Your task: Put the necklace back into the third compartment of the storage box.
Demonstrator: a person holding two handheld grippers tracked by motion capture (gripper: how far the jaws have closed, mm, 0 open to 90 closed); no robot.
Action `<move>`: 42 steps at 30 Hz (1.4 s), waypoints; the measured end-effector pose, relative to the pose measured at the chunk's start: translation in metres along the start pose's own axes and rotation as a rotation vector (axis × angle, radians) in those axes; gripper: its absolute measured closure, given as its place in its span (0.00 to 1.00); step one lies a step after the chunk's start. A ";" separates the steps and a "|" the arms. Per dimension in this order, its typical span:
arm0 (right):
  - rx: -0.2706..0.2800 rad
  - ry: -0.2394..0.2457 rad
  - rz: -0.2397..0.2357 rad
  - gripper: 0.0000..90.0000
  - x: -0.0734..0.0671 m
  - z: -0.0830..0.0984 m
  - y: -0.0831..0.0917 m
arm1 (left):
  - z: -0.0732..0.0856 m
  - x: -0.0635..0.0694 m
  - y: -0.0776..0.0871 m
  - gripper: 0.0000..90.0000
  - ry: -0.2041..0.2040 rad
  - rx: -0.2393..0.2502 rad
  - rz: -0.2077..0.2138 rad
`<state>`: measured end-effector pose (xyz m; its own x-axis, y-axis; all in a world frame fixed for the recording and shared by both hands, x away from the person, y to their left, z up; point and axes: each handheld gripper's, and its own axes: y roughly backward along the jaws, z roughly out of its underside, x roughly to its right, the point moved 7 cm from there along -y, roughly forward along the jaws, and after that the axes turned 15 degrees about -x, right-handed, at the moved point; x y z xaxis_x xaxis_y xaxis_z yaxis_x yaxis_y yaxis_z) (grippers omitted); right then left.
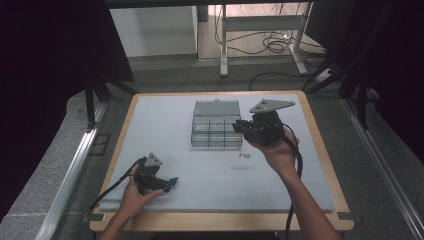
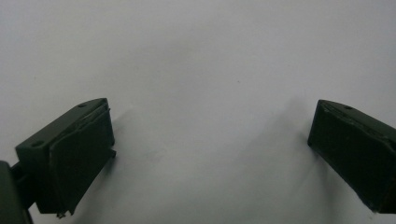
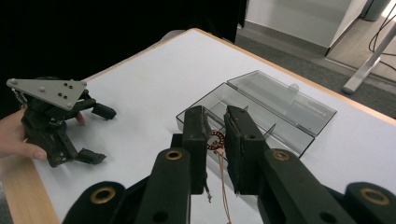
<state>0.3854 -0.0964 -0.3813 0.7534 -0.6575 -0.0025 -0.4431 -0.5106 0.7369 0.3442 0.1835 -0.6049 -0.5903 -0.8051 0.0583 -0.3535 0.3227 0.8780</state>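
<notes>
Now the right gripper [image 3: 215,140] pinches a small coil [image 3: 215,140] above the clear box [image 3: 299,116]. Down on the table [image 1: 165,130], the left gripper [image 1: 167,183] rests with jaws wide apart.

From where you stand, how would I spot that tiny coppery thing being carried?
Find the clear plastic compartment box lying open mid-table. Just above its near edge, the right hand-held gripper pinches a small copper-wire coil ring between its black jaws. Thin wire leads dangling below it set it apart from everything else.
</notes>
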 end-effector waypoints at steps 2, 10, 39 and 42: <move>0.000 -0.004 -0.001 0.86 0.001 0.001 -0.001 | 0.000 0.000 0.000 0.00 -0.001 0.000 -0.001; -0.002 -0.005 0.000 0.86 0.002 0.001 -0.002 | 0.000 0.000 0.000 0.00 0.000 0.000 0.000; 0.010 -0.053 0.042 0.86 0.024 -0.023 -0.005 | 0.000 0.000 0.000 0.00 -0.001 0.000 -0.002; 0.016 -0.065 0.050 0.86 0.029 -0.029 -0.003 | 0.000 0.000 0.000 0.00 -0.001 0.000 -0.002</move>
<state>0.4229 -0.0981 -0.3646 0.6974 -0.7166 -0.0107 -0.4873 -0.4851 0.7261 0.3443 0.1836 -0.6049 -0.5905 -0.8051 0.0564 -0.3547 0.3216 0.8779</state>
